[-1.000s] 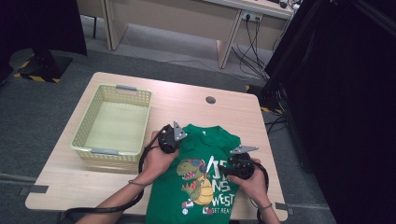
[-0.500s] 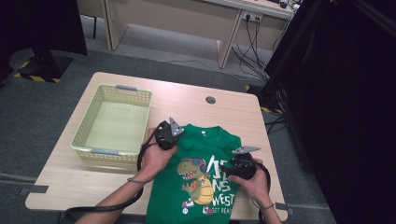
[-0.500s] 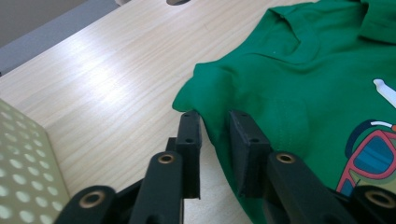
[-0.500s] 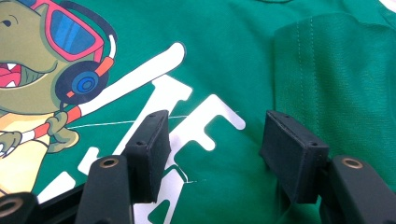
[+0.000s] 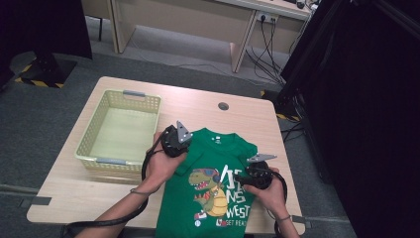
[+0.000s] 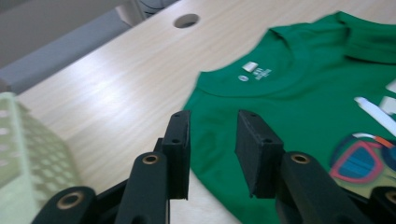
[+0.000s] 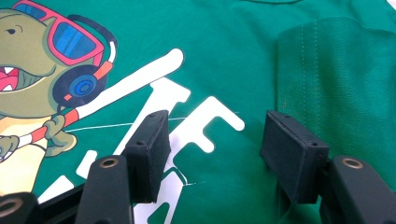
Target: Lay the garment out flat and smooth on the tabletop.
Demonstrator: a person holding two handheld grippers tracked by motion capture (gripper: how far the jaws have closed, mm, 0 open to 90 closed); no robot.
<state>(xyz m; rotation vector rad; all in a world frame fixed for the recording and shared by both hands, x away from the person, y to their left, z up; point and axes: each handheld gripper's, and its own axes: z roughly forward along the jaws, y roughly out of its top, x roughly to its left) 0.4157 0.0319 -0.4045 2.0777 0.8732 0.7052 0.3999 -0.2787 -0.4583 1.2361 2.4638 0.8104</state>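
A green T-shirt (image 5: 218, 183) with a dinosaur print lies flat, front up, on the near right part of the table. My left gripper (image 5: 179, 141) hovers at the shirt's left shoulder. In the left gripper view this gripper (image 6: 212, 126) is open. Its jaws have just been opening, and nothing is between the pads; the collar (image 6: 280, 70) lies beyond them. My right gripper (image 5: 246, 176) is over the shirt's right side. In the right gripper view it (image 7: 212, 128) stands open above the white lettering, beside a folded-in sleeve (image 7: 336, 70).
A pale green plastic basket (image 5: 119, 161) stands empty on the left of the wooden table (image 5: 198, 101). A round cable hole (image 5: 223, 106) sits near the far edge. Black curtains and desk legs stand beyond the table.
My left gripper has drifted slightly away from me, toward the shirt's shoulder. The right gripper and the shirt have stayed in place.
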